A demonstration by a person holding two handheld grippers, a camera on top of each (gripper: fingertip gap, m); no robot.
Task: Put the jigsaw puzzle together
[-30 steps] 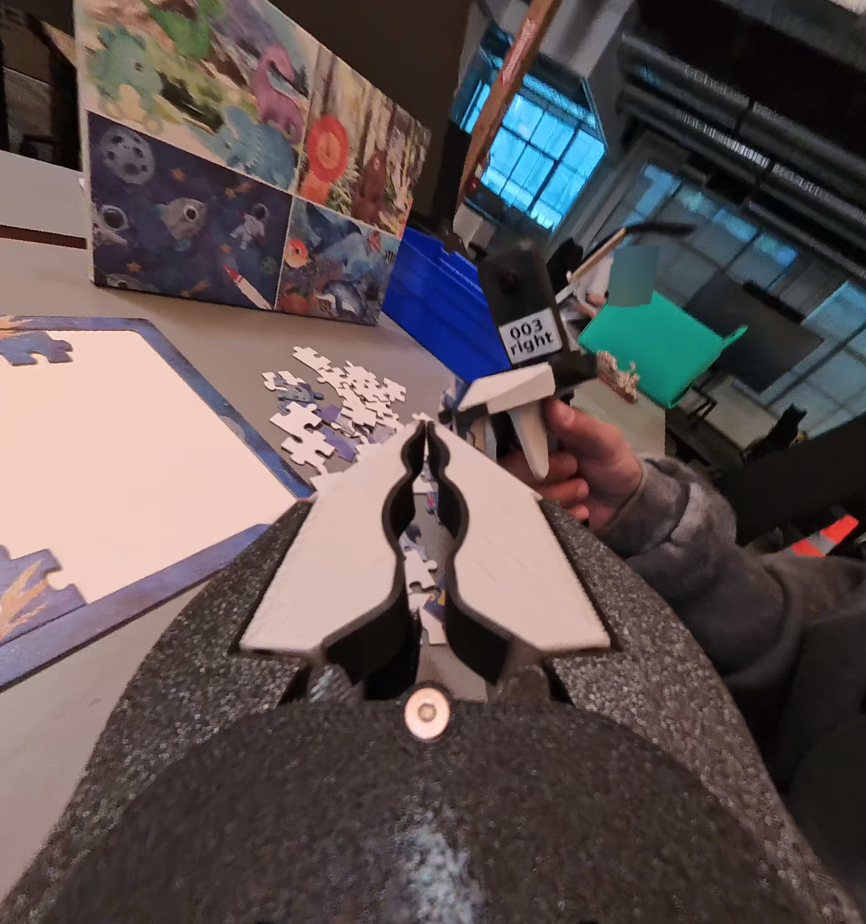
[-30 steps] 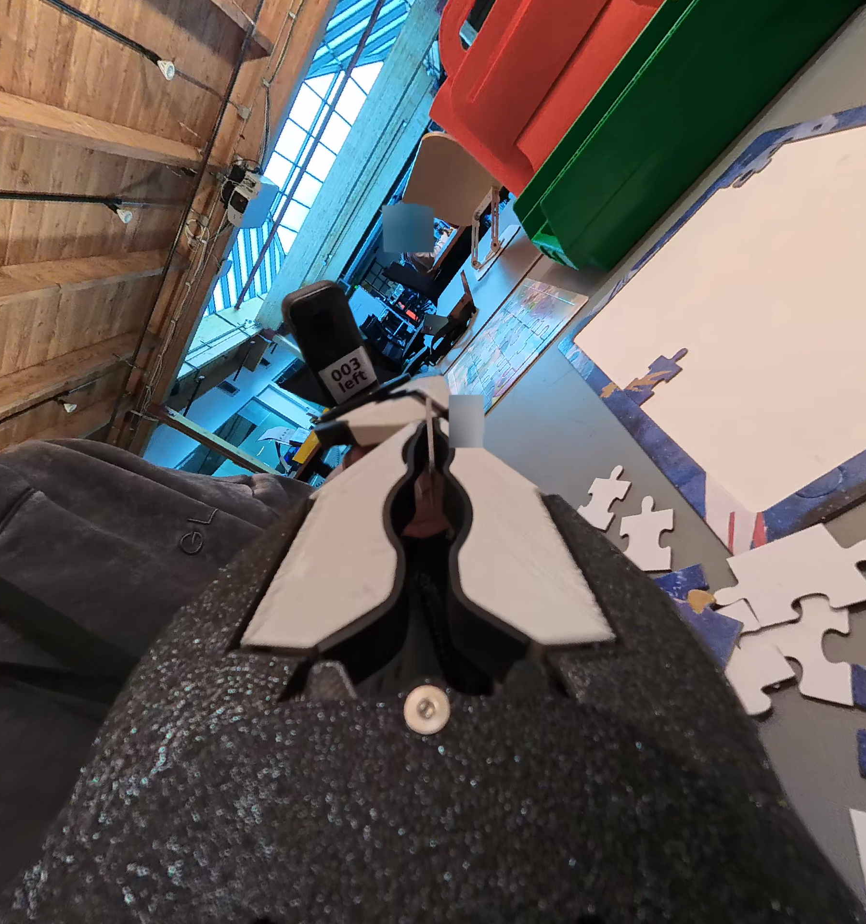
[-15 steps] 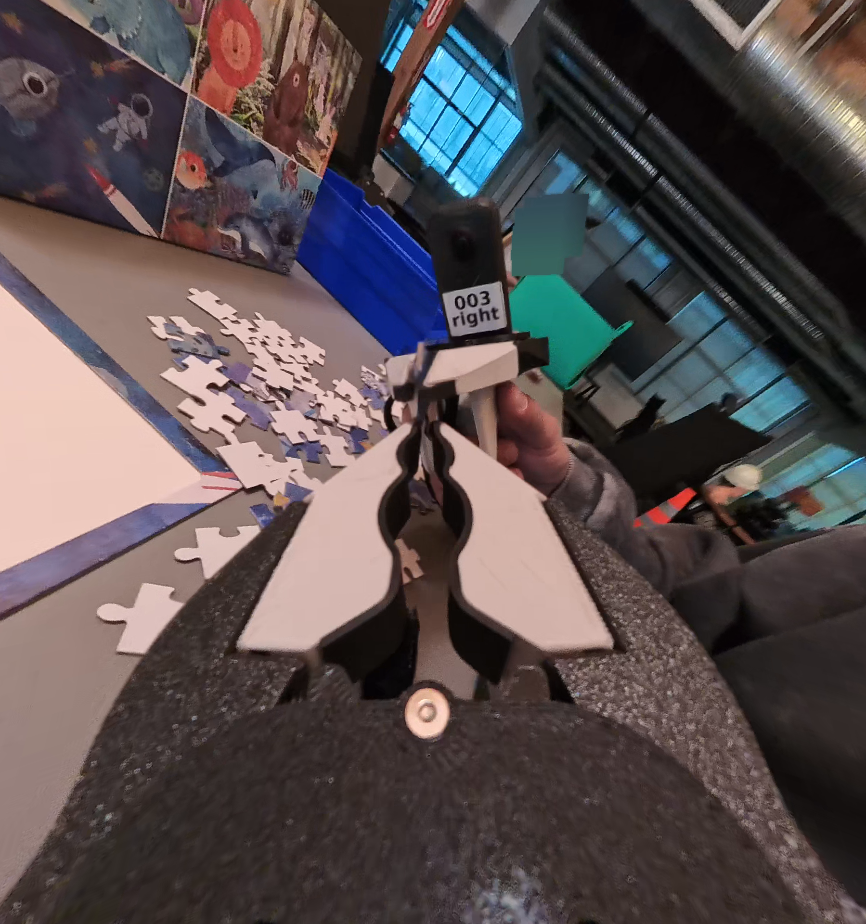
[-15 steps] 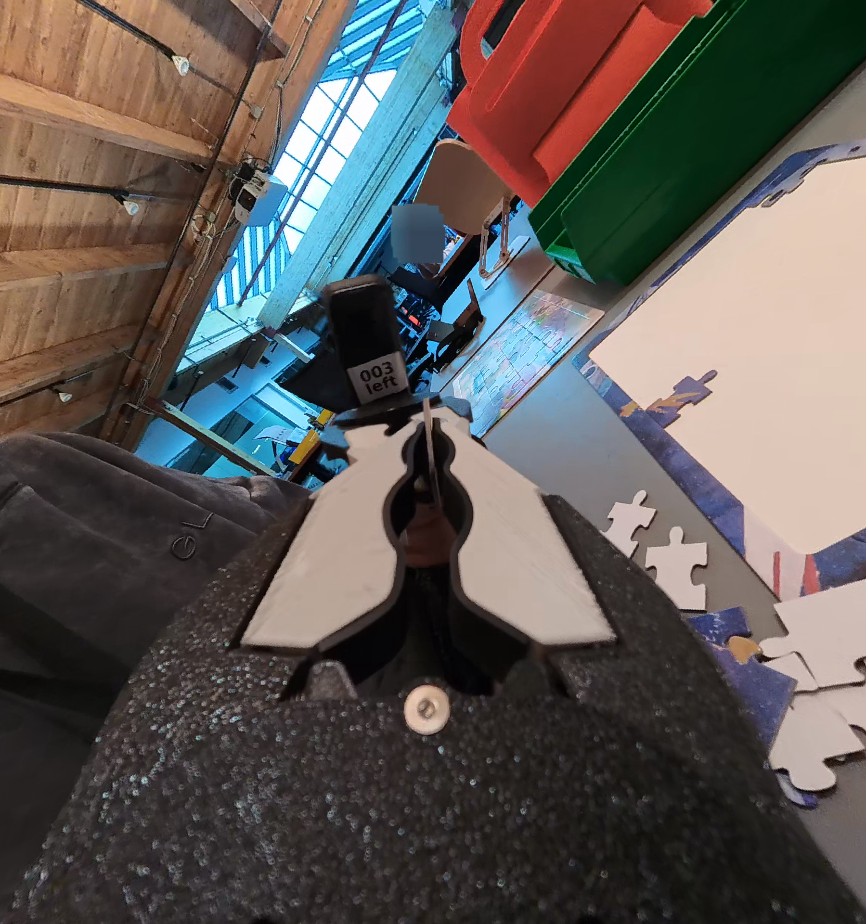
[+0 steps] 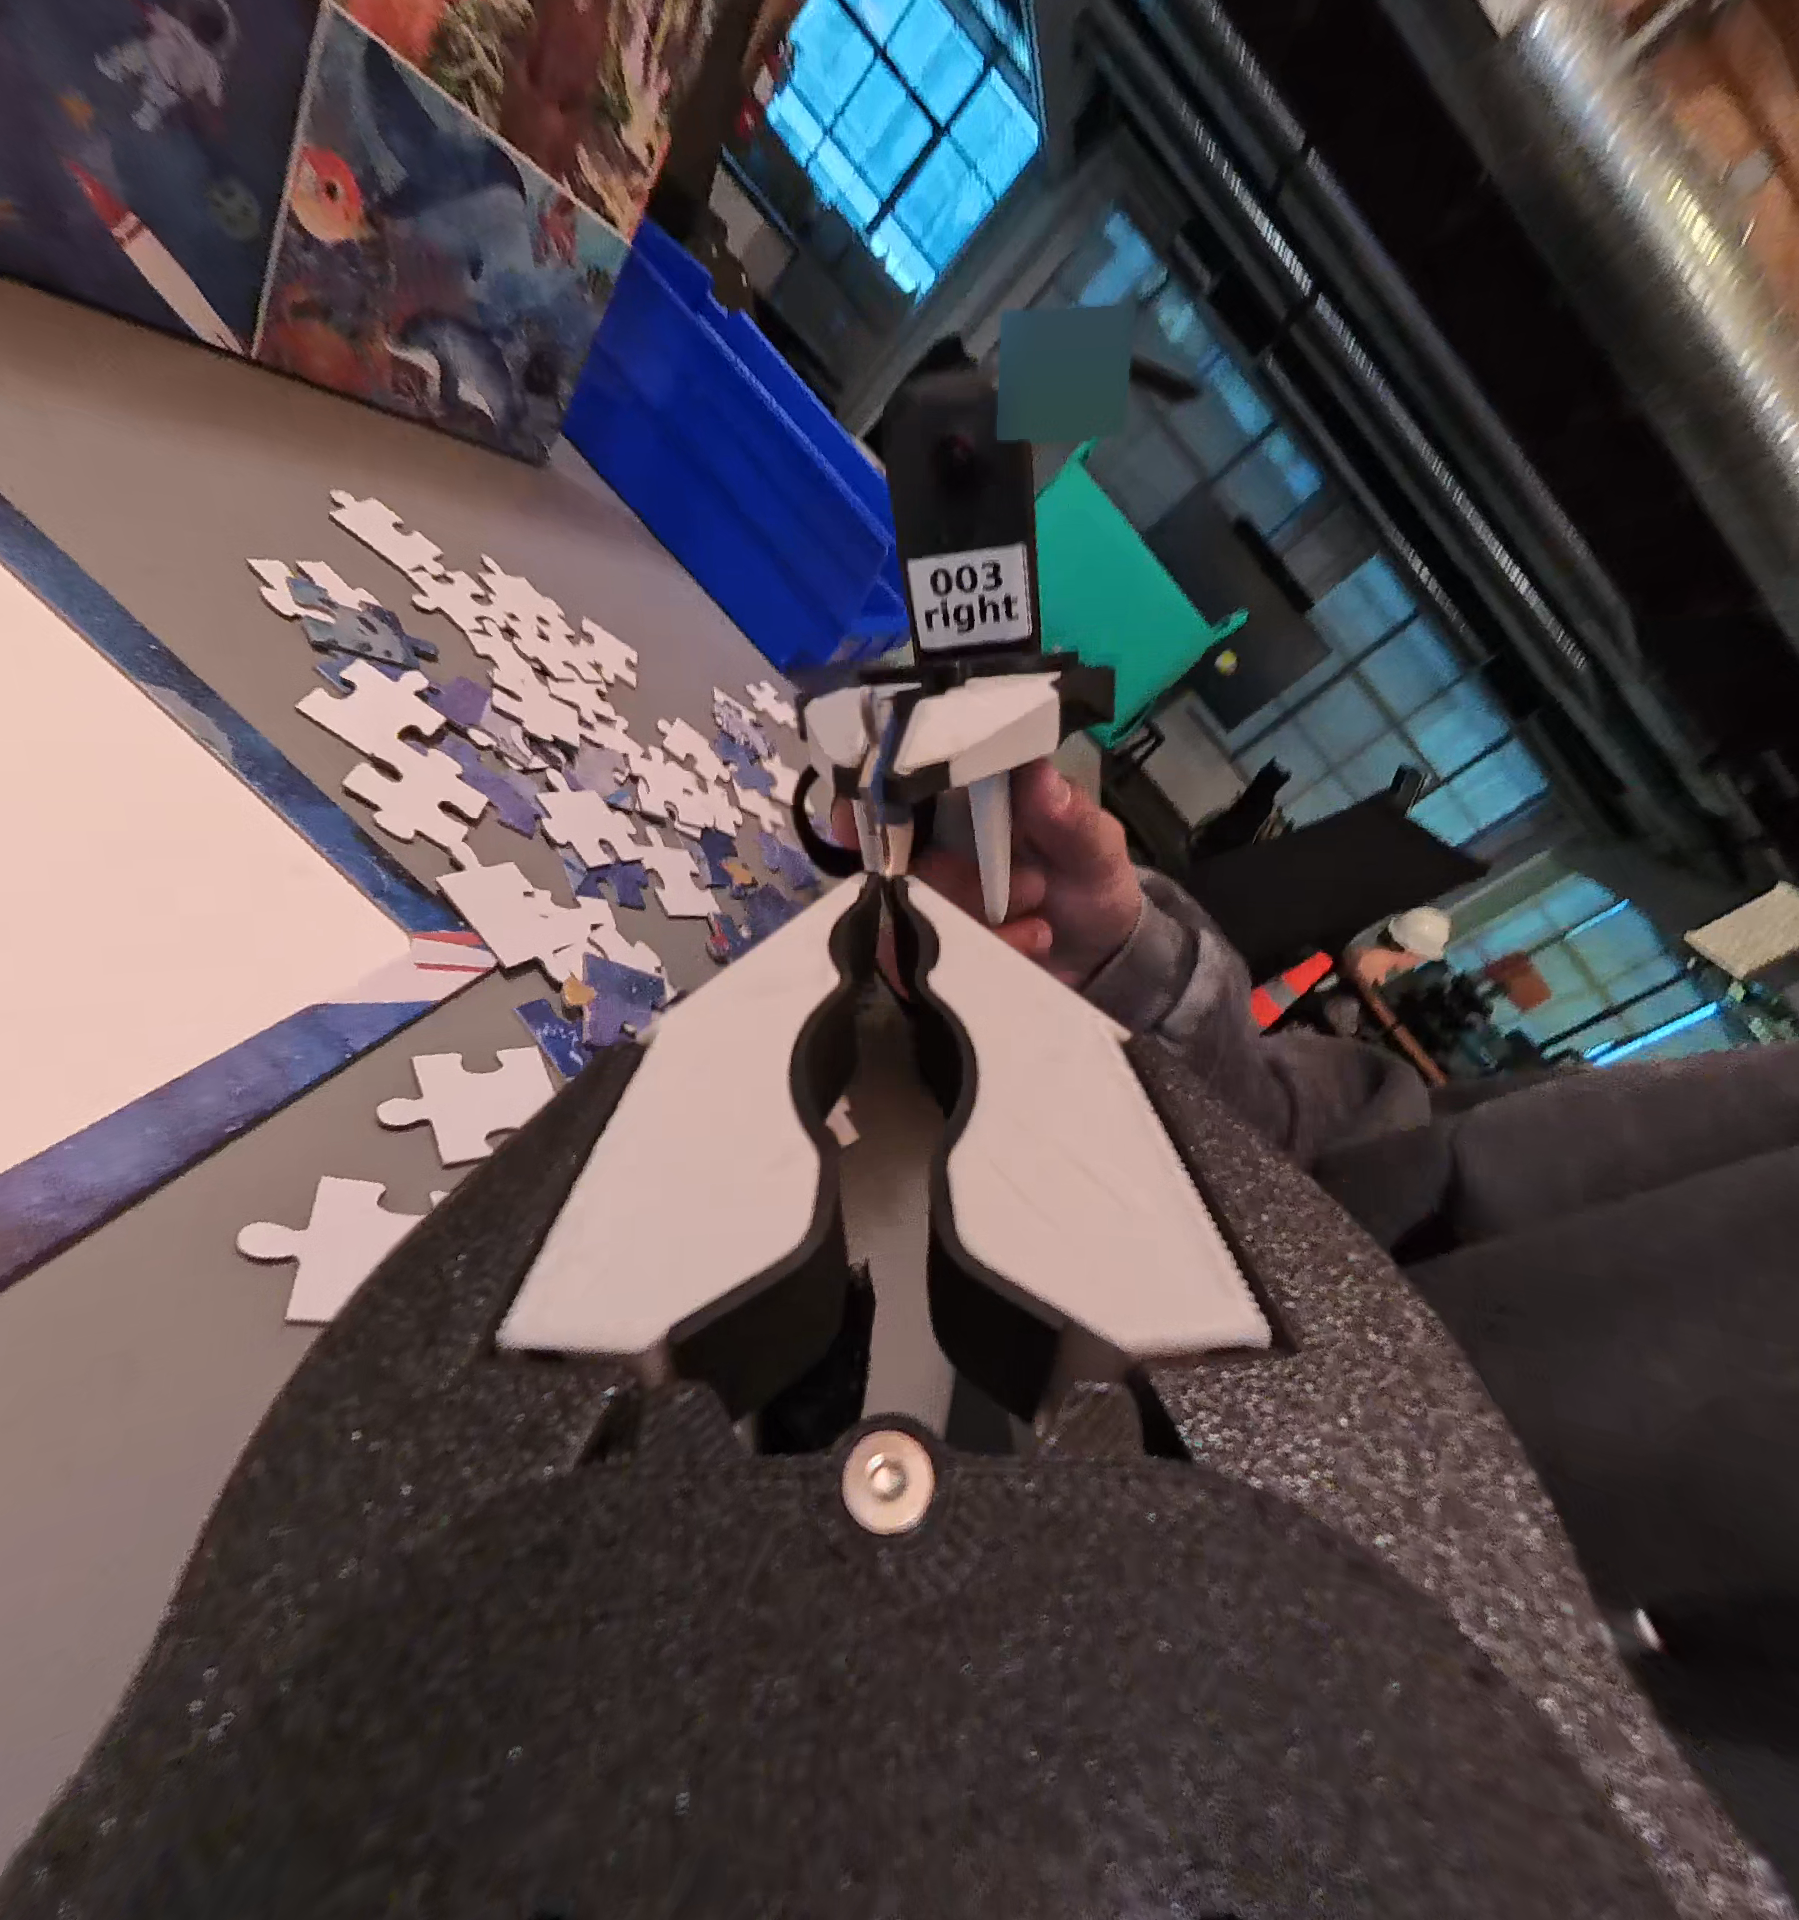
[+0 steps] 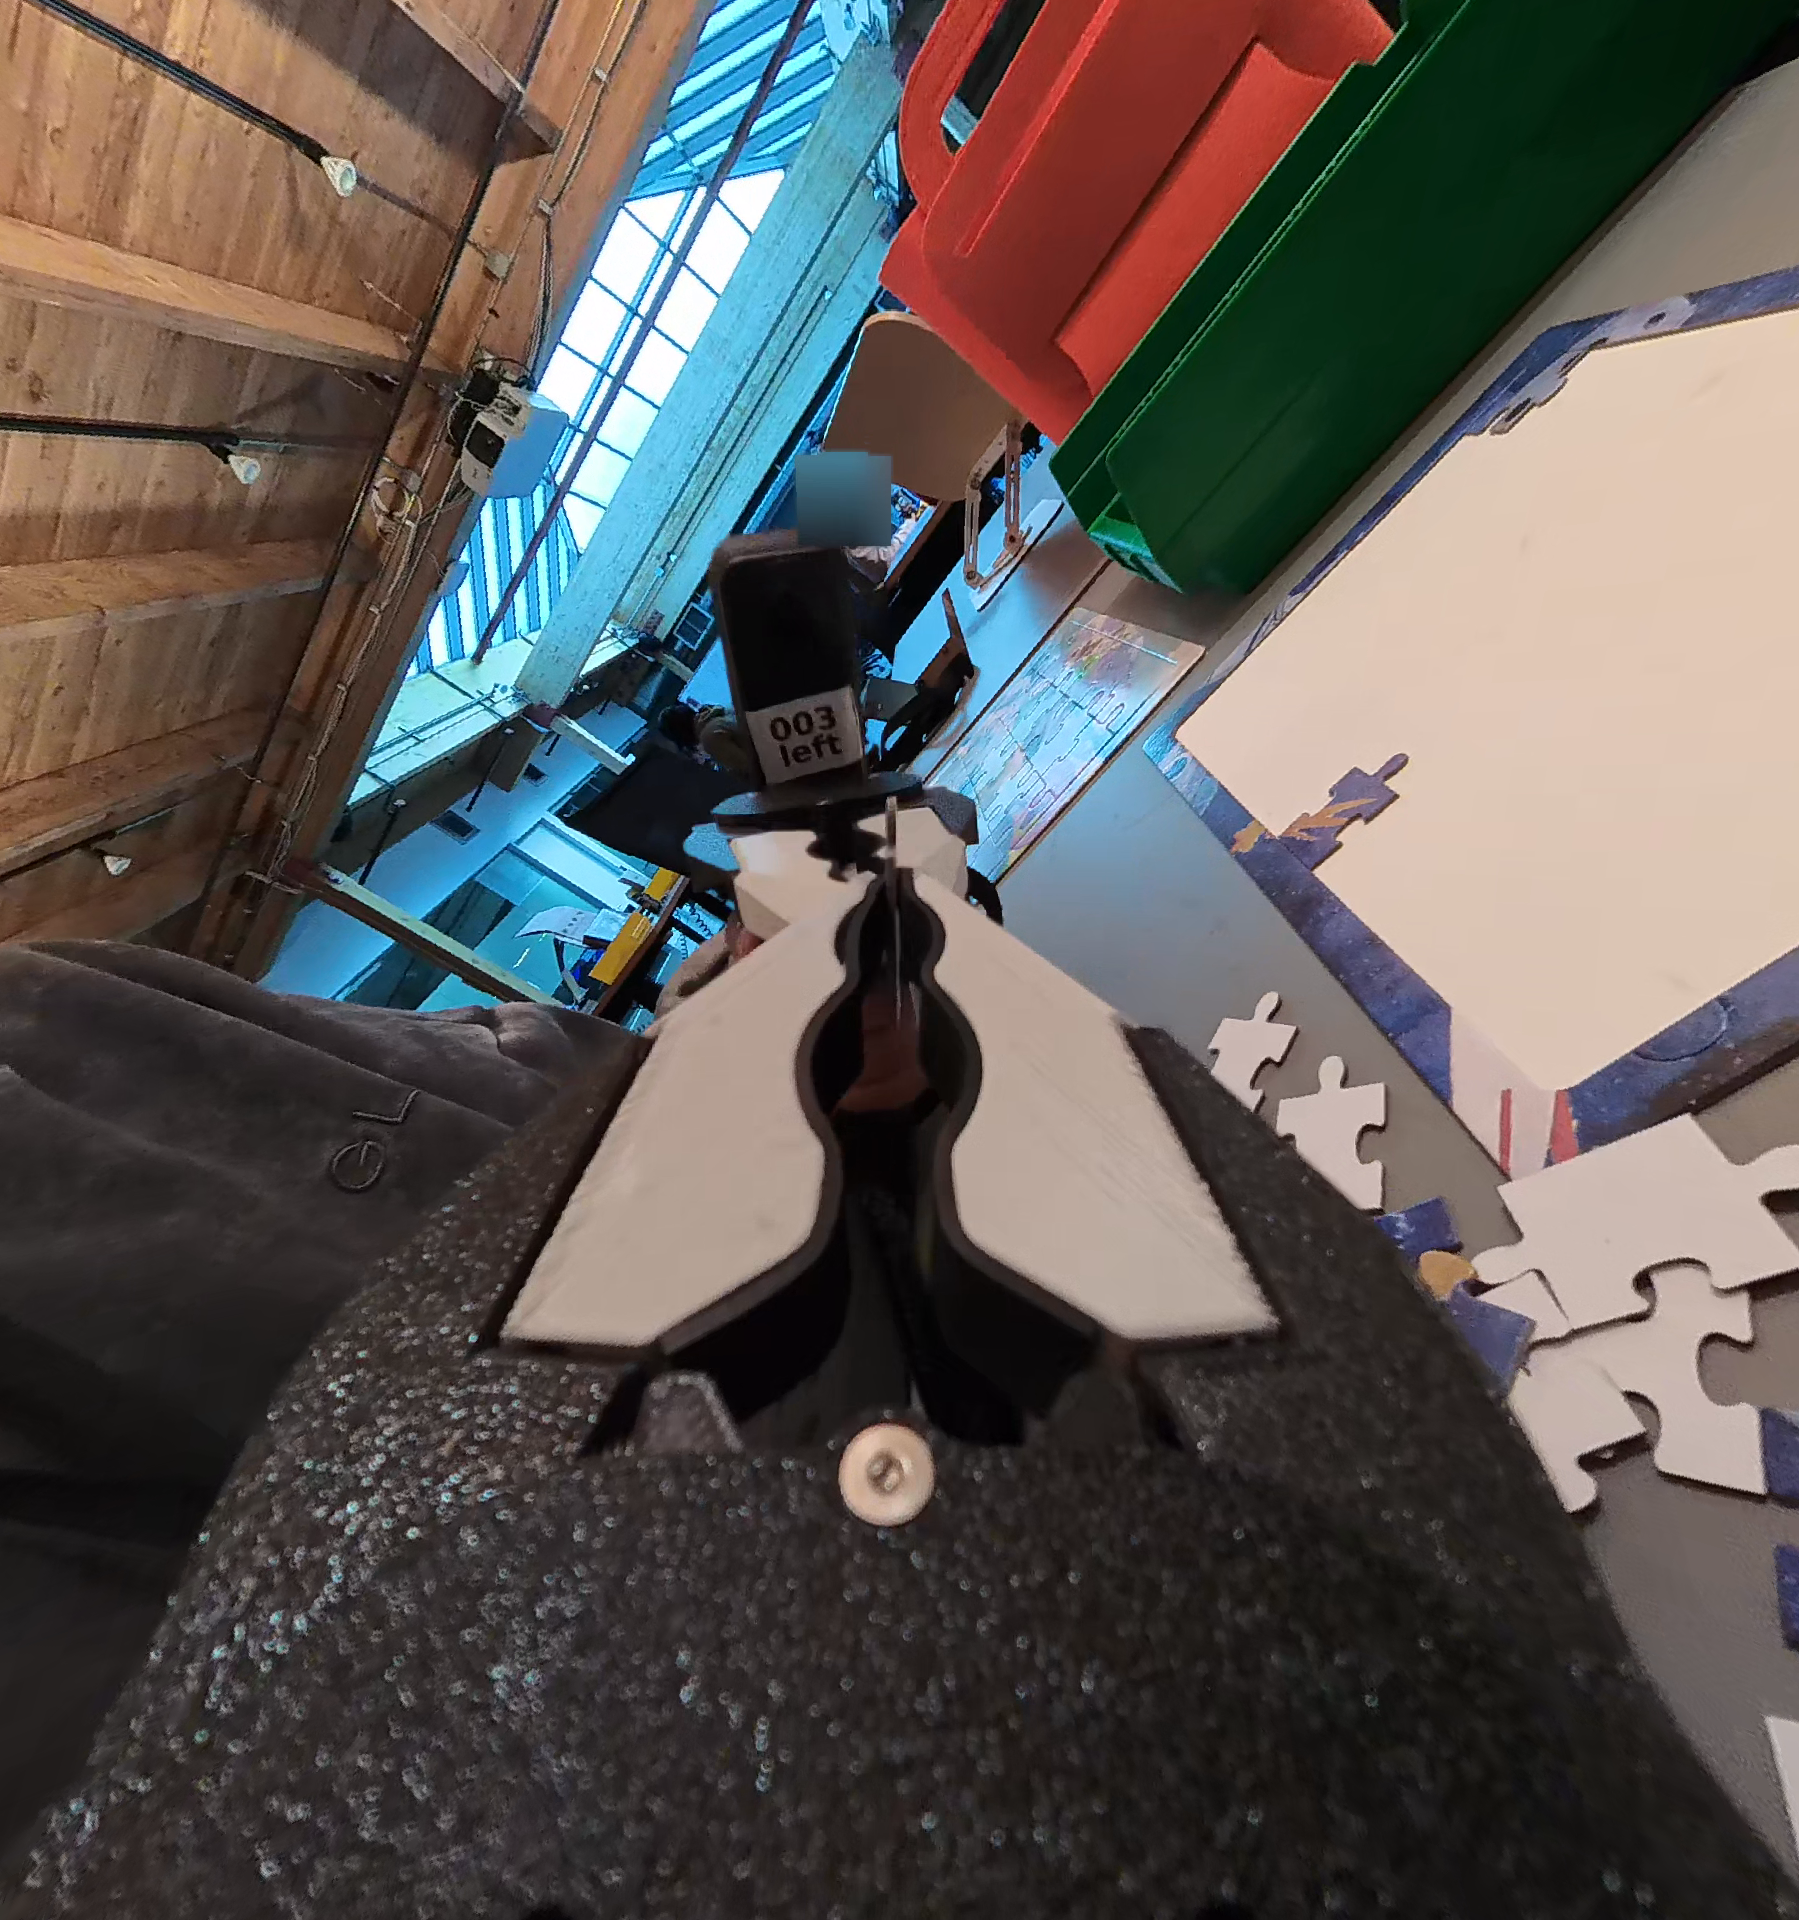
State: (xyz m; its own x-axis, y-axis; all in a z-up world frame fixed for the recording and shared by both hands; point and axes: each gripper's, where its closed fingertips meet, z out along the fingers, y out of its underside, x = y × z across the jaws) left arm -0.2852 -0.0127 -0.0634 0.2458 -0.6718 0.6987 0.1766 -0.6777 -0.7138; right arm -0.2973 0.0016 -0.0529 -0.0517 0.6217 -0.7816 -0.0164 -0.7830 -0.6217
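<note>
My two grippers face each other above the grey table with a thin puzzle piece (image 5: pixel 879 790) edge-on between them. My left gripper (image 5: pixel 879 888) is shut on the piece's near end. My right gripper (image 6: pixel 890 899) has the same piece (image 6: pixel 892 831) standing between its fingers. In the left wrist view thin dark slits show on both sides of the piece, so its pads stand just off it. The puzzle frame (image 5: pixel 95 831), white inside with a blue border, lies on the table. It also shows in the right wrist view (image 6: pixel 1549 675), with a fitted blue piece (image 6: pixel 1342 805) at its edge.
Several loose white and blue pieces (image 5: pixel 562 727) lie beside the frame, and also show in the right wrist view (image 6: pixel 1653 1299). The picture box (image 5: pixel 355 208) and a blue bin (image 5: pixel 729 447) stand behind them. A green bin (image 6: pixel 1342 364) and a red bin (image 6: pixel 1082 208) stand past the frame. My two grippers' fingertips are within a few centimetres of each other.
My left gripper swung toward the right one, opened slightly, then closed on the piece's end. My right gripper, shut on the piece before, has eased its jaws apart.
</note>
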